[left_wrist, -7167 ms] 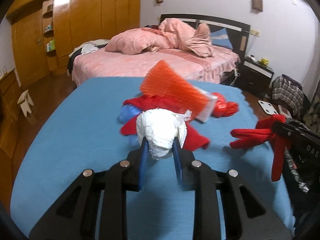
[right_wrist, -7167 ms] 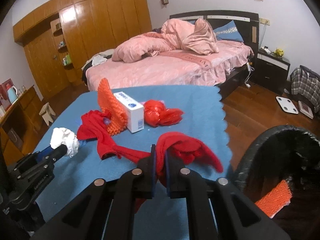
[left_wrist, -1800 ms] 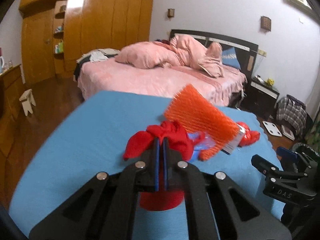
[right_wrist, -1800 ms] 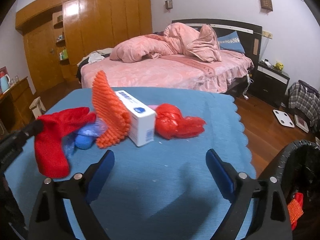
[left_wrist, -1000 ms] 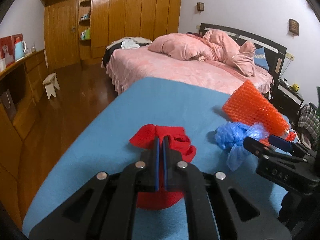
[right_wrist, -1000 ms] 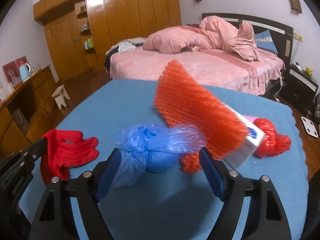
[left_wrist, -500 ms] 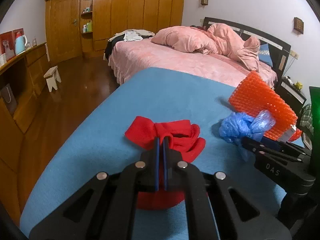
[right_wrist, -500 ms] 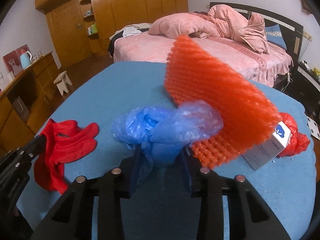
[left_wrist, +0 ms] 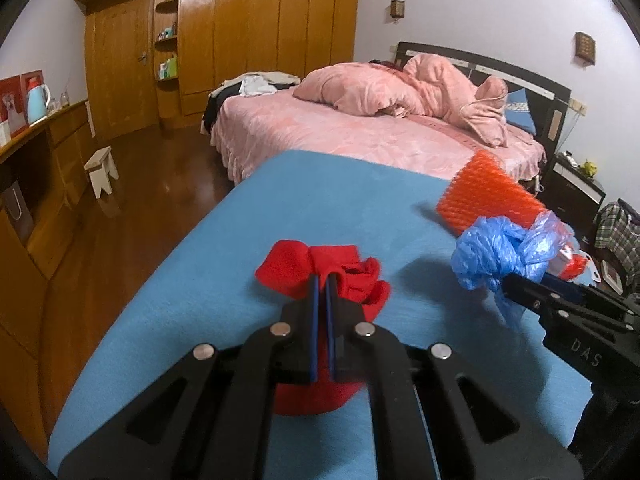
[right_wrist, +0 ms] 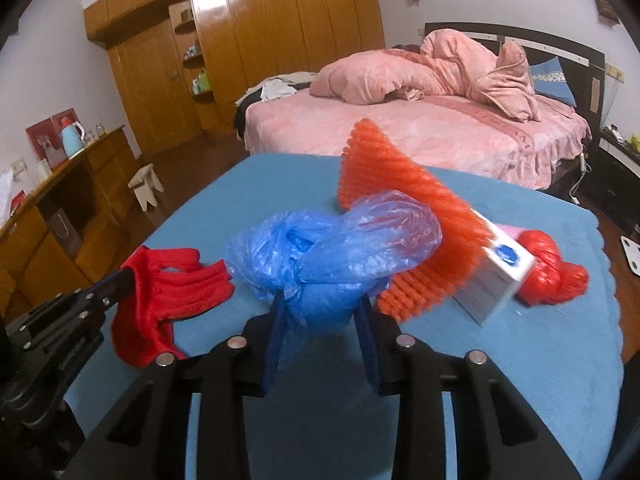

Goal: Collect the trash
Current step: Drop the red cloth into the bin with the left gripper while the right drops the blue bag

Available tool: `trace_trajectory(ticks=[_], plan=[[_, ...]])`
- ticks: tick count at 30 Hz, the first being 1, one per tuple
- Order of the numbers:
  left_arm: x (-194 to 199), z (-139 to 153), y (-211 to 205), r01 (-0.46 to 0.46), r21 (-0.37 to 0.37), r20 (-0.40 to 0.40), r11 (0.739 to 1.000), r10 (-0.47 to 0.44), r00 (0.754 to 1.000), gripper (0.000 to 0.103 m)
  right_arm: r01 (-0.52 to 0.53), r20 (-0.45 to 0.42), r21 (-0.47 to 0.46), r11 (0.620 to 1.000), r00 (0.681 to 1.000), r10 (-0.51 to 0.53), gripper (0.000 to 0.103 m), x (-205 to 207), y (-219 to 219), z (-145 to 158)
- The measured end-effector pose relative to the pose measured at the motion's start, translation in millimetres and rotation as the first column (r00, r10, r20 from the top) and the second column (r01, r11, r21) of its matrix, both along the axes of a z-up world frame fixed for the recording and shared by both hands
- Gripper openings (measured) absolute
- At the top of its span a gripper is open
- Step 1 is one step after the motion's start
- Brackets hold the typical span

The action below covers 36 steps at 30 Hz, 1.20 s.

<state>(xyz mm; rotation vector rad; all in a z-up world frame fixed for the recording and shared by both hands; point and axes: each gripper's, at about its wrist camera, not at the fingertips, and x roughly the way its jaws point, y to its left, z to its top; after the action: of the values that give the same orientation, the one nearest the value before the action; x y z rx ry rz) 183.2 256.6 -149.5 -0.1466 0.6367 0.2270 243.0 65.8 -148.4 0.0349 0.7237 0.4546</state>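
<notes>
Up close, the left gripper point(left_wrist: 322, 280) has its blue pads clamped together on a crumpled red cloth point(left_wrist: 348, 276), whose lower folds disappear behind the black gripper body, so its full shape cannot be made out. The right gripper point(right_wrist: 320, 308) is squeezing a knotted blue plastic bag point(right_wrist: 332, 252); its jaws have just been closing, and the bag now fills the space between them, hiding the fingertips almost entirely. Both bundles are over the blue tablecloth point(right_wrist: 540, 360), the red cloth at the near left and the bag right of it; whether the bag touches the cloth beneath is hard to say, though it seems slightly lifted. Just behind the bag an orange foam mesh sleeve point(right_wrist: 404, 216) leans against a white cardboard box with a blue logo point(right_wrist: 496, 280), most of the box covered by the mesh. Further right, a knotted red plastic bag point(right_wrist: 552, 272) lies touching the box, with a sliver of something pink showing behind it, too hidden to identify. Motion blur softens the mesh and box edges. Beyond the table's far edge stands a bed with rumpled pink bedding point(left_wrist: 384, 120).
</notes>
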Motion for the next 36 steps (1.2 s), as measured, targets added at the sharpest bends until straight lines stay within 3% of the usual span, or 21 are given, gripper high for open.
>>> trace_trajectory(ticks=[11, 21, 26, 36], plan=[[-22, 35, -53, 0.119, -0.003, 0.073, 0.993, -0.119, 0.99, 0.003, 0.108, 0.028, 0.028, 0.994, 0.994, -0.109, 0.034, -25, -62, 28], [-35, 57, -138, 0.301, -0.03, 0.127, 0.953, -0.296, 0.947, 0.003, 0.223, 0.069, -0.009, 0.975, 0.973, -0.222, 0.034, -65, -145, 51], [-36, 66, -188, 0.407, -0.037, 0.148, 0.913, -0.397, 0.906, 0.003, 0.292, 0.084, -0.022, 0.956, 0.954, -0.289, 0.034, -83, -192, 60], [-37, 75, -286, 0.585, -0.038, 0.19, 0.81, -0.569, 0.8, 0.003, 0.465, 0.099, -0.031, 0.885, 0.882, -0.461, 0.034, -108, -293, 67]])
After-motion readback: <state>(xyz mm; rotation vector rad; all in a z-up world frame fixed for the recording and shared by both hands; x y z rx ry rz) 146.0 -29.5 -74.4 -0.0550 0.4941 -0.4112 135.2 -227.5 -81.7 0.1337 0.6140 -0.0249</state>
